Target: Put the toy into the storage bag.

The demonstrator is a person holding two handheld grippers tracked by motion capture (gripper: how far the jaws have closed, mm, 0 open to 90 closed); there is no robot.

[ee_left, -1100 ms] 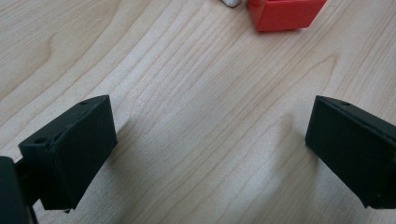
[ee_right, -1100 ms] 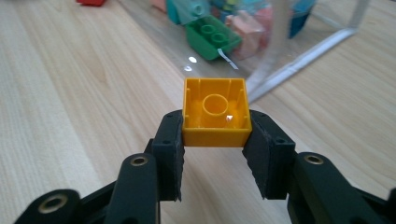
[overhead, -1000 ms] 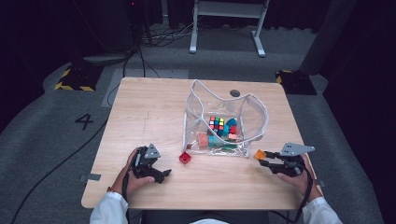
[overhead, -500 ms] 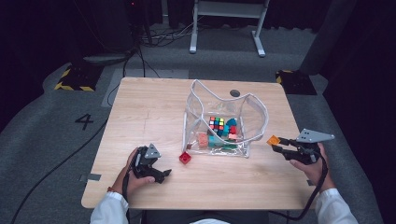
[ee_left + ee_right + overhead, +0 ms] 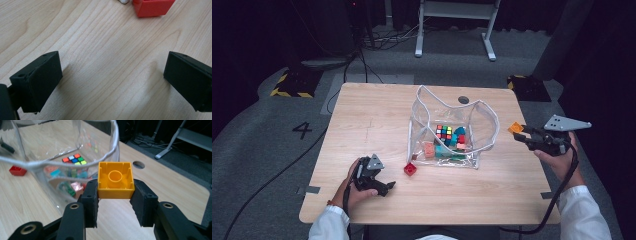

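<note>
- Right claw point(image 5: 115, 202): I have its two black jaws pressed against opposite side walls of a small square orange plastic building brick point(image 5: 115, 180), hollow underside with its round tube facing the camera. In the high view this claw point(image 5: 523, 134) is held above the right edge of the counter, the brick point(image 5: 515, 128) at its tip, just outside the bag's right wall.
- Left claw point(image 5: 110, 82): jaws spread wide, holding nothing, low over bare wood. In the high view it point(image 5: 382, 186) rests near the front left of the counter.
- Small red plastic building brick point(image 5: 153, 7): lies on the wood ahead of the left claw, apart from its jaws; in the high view it point(image 5: 410, 169) sits just outside the bag's front left corner.
- Clear plastic bag with white cord rim point(image 5: 492, 120): stands open at mid-counter, holding a multicoloured puzzle cube point(image 5: 444, 132) and several pink, teal and red blocks.
- Pale wooden counter point(image 5: 372, 120): carries everything.
- Risks, as I judge them: the soft rim point(image 5: 110, 157) sags between brick and opening, so a low approach could snag the cord and tip the bag; releasing short of the rim would drop the brick outside; the grip on smooth walls could slip if I tilt.
</note>
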